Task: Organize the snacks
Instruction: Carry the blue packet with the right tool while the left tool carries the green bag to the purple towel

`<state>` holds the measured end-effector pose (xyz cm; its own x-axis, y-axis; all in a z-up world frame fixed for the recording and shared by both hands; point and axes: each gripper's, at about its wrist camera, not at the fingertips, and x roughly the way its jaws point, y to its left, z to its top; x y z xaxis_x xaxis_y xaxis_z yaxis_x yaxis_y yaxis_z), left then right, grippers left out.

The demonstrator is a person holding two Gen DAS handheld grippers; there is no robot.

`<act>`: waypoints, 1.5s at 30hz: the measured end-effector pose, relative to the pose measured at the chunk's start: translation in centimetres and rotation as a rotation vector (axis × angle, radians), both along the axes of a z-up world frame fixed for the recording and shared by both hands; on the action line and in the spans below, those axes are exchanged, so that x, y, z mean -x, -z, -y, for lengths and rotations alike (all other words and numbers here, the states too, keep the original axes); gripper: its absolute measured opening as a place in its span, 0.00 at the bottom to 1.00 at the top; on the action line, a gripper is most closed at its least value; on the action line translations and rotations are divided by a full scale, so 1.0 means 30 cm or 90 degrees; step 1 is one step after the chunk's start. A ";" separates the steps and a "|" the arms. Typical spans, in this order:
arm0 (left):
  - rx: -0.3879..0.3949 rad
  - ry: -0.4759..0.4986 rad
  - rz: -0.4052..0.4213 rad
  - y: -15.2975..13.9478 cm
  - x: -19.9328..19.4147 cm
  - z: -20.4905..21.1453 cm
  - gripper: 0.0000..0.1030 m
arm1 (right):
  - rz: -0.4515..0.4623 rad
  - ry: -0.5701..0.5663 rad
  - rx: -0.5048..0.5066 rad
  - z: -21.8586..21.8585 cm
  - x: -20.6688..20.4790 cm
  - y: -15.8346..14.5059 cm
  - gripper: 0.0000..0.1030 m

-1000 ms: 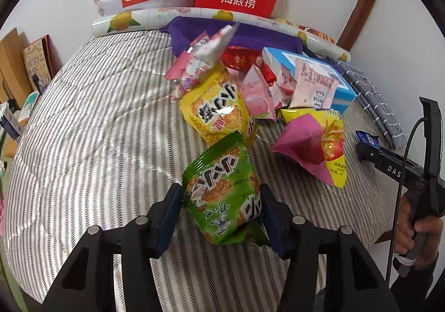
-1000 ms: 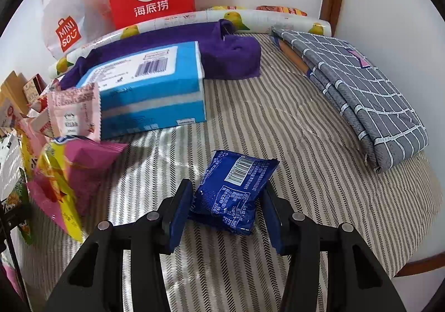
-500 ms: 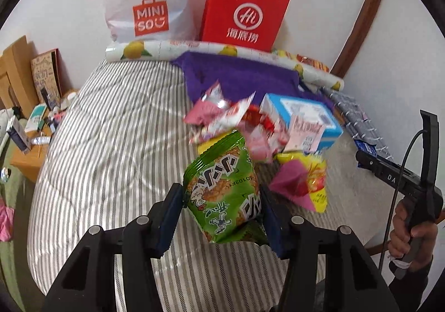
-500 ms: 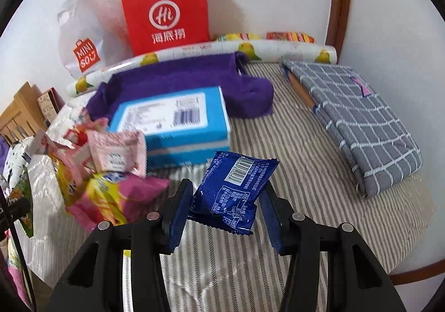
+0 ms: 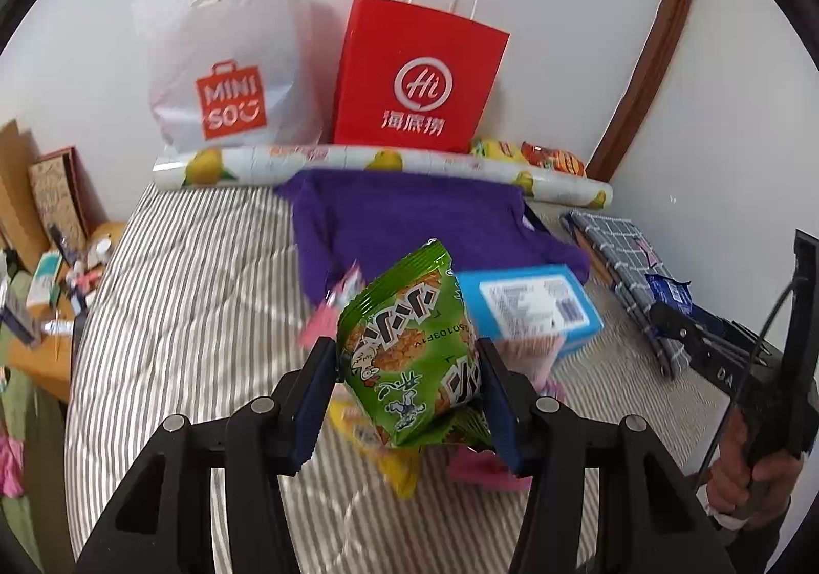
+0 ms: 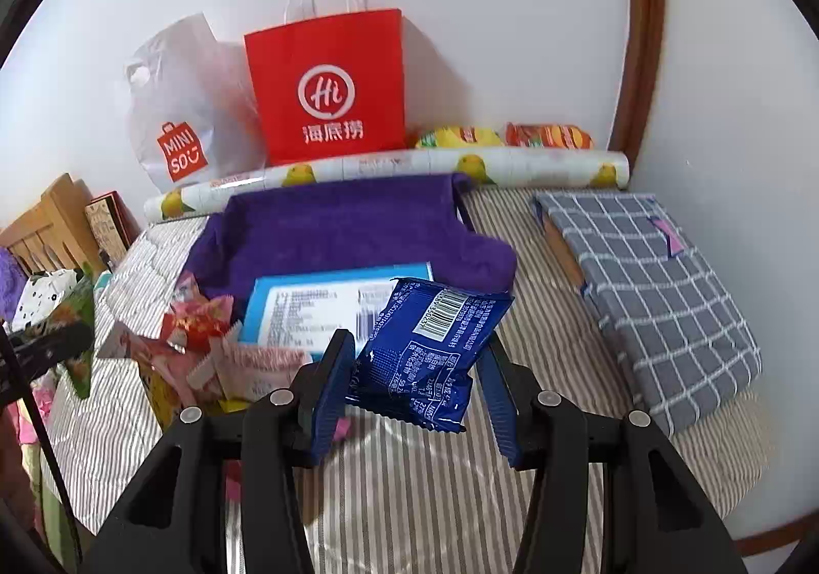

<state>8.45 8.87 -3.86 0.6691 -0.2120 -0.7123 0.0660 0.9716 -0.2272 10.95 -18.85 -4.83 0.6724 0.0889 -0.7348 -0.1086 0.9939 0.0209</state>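
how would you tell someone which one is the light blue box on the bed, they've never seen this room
Start at the red paper bag standing against the wall, then come forward over the purple towel spread on the striped bed. The light blue box lies flat at the towel's near edge. It is the only rigid box among crinkly snack packets, with a white barcode label on top.

The white plastic bag (image 5: 225, 57) reads "MINISO"; the red paper bag (image 5: 417, 78) shows "Hi" above "海底捞".

A puffy green snack bag (image 5: 409, 359) and a flat blue snack packet (image 6: 427, 351) are each held up above the striped bed (image 5: 194, 318), where more bright snacks (image 6: 205, 349) lie piled.
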 end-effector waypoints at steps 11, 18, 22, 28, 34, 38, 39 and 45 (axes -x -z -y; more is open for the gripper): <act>0.007 0.025 0.007 -0.045 -0.211 0.050 0.50 | 0.022 -0.019 -0.001 -0.049 -0.140 -0.026 0.47; -0.008 0.030 0.009 -0.060 -0.336 0.065 0.50 | 0.034 -0.021 0.004 -0.064 -0.255 -0.034 0.47; -0.012 0.027 0.013 -0.065 -0.374 0.065 0.50 | 0.032 -0.019 0.003 -0.071 -0.317 -0.032 0.47; -0.018 0.014 0.011 -0.056 -0.417 0.058 0.50 | 0.034 -0.026 0.009 -0.093 -0.382 -0.021 0.47; -0.022 0.006 0.004 -0.046 -0.460 0.057 0.50 | 0.038 -0.037 0.008 -0.112 -0.425 -0.013 0.47; -0.027 0.004 0.002 -0.039 -0.486 0.062 0.50 | 0.041 -0.043 0.006 -0.119 -0.461 -0.008 0.47; -0.029 0.004 0.000 -0.036 -0.498 0.064 0.50 | 0.040 -0.044 0.006 -0.120 -0.471 -0.006 0.47; -0.045 -0.001 -0.007 -0.025 -0.553 0.075 0.50 | 0.040 -0.050 0.005 -0.124 -0.536 0.012 0.47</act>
